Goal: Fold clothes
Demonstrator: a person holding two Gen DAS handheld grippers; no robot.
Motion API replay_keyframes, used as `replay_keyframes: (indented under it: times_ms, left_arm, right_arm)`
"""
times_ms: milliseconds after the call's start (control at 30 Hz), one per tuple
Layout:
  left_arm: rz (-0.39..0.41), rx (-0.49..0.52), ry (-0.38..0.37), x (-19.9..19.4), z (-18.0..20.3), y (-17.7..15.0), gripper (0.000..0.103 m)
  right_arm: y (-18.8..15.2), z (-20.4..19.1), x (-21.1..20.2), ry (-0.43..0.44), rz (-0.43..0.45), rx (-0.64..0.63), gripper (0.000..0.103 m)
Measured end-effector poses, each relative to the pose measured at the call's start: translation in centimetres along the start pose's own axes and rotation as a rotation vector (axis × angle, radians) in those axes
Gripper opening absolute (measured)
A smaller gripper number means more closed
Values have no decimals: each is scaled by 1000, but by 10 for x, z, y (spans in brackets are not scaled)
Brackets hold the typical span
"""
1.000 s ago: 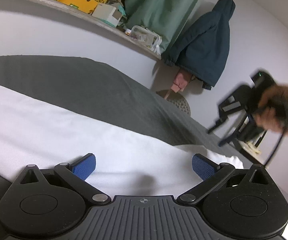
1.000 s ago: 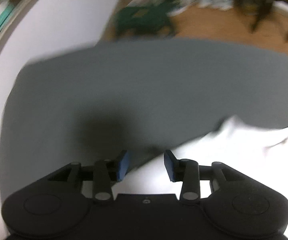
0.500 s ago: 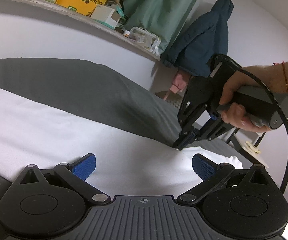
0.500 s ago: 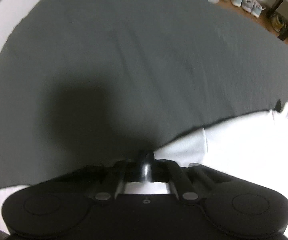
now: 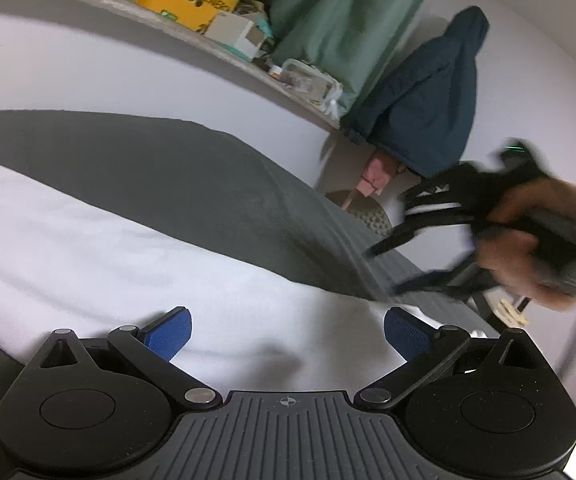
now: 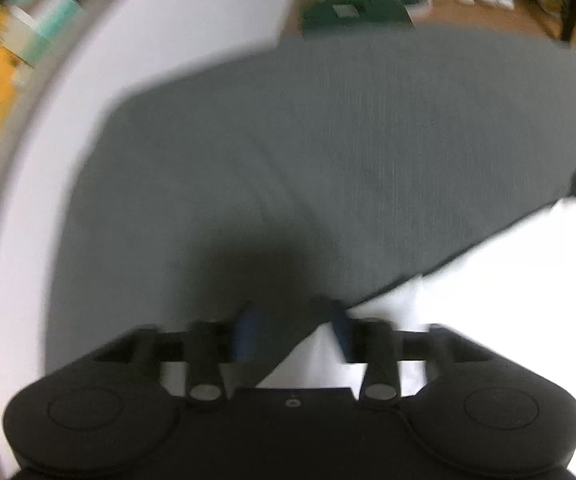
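While the white garment (image 5: 136, 248) lies stretched leftward on the bed (image 5: 176, 168), the spread left tongs (image 5: 288, 330) hang directly over it, nearer than the right tongs (image 6: 292, 332), also spread, at its edge.

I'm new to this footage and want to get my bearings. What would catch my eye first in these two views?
The white garment stands out first, spread bright across the dark grey bed cover, with the left hand-held gripper open just above it. At the right of the left wrist view, a blurred hand holds the right hand-held gripper, open over the garment's edge. A dark blue jacket hangs on the wall behind.
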State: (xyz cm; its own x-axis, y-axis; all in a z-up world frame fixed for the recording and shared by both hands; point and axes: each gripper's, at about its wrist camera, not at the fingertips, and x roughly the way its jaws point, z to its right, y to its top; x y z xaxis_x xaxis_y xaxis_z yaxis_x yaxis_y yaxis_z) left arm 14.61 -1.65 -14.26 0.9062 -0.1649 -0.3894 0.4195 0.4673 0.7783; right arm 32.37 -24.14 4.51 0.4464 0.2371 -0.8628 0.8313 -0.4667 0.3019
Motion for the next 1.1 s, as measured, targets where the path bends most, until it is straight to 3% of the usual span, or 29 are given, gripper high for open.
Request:
replay_keyframes:
  times_ms: [100,267,367,500,567,667,733,833,933,1033,1100]
  left_arm:
    - [25,-32,17,-1,-4,8,103]
    - [66,-46,53,-3,-9,15,103]
    - [37,-33,43,0,-8,14,103]
    - [19,41,26,2,1,9,103]
    - [15,76,14,-1,5,7,103]
    - [19,120,13,-11,5,6,103]
    - [31,129,41,-21,0,10,103]
    - [99,59,91,-44,-15,29,103]
    - [102,-6,153,-70,-38,50,103]
    - [32,-56,208,-86,-65,68,103]
    - [4,-89,236,-92,-85,80,103]
  right_arm:
    - [-7,22,-65,-13,97,-115,57]
    - [-33,81,-186,-78,337,-197,86]
    - [-55,122,-242,-192,432,-231,101]
    - [-123,152,-295,-338,429,-261,103]
    - [-156,169,-306,-353,417,-237,103]
    - [-189,193,-295,-300,429,-166,103]
    - [-223,203,-286,-217,497,-99,103]
    - [-276,223,-276,-42,607,11,103]
    - [-302,231,-266,80,557,6,103]
    - [-319,221,-260,94,538,3,103]
    - [-346,222,-265,155,539,48,103]
